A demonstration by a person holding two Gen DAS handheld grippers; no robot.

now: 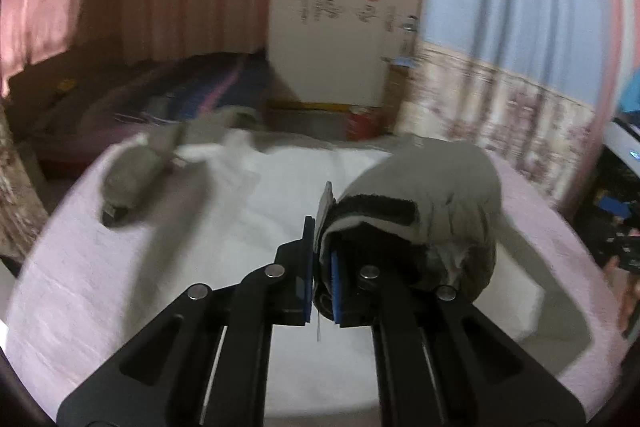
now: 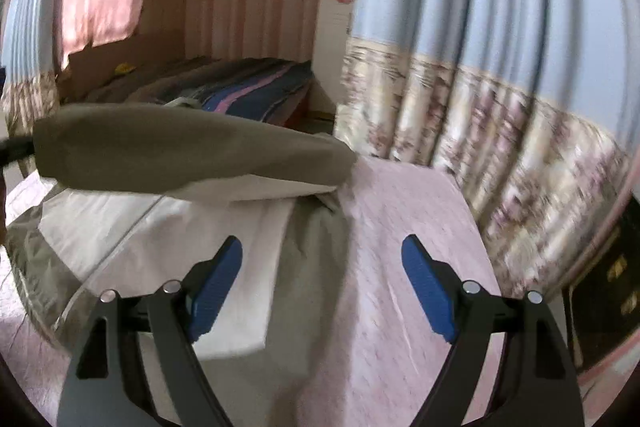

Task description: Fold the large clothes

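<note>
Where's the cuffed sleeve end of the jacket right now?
In the left wrist view the sleeve cuff sits just right of centre, pinched in the shut left gripper above the jacket's white lining on the pink sheet.

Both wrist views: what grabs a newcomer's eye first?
In the left view, the left gripper shut on a grey-green jacket cuff, lifted over the white lining. In the right view, the right gripper open and empty above the pink bedsheet, floral curtain behind.
</note>
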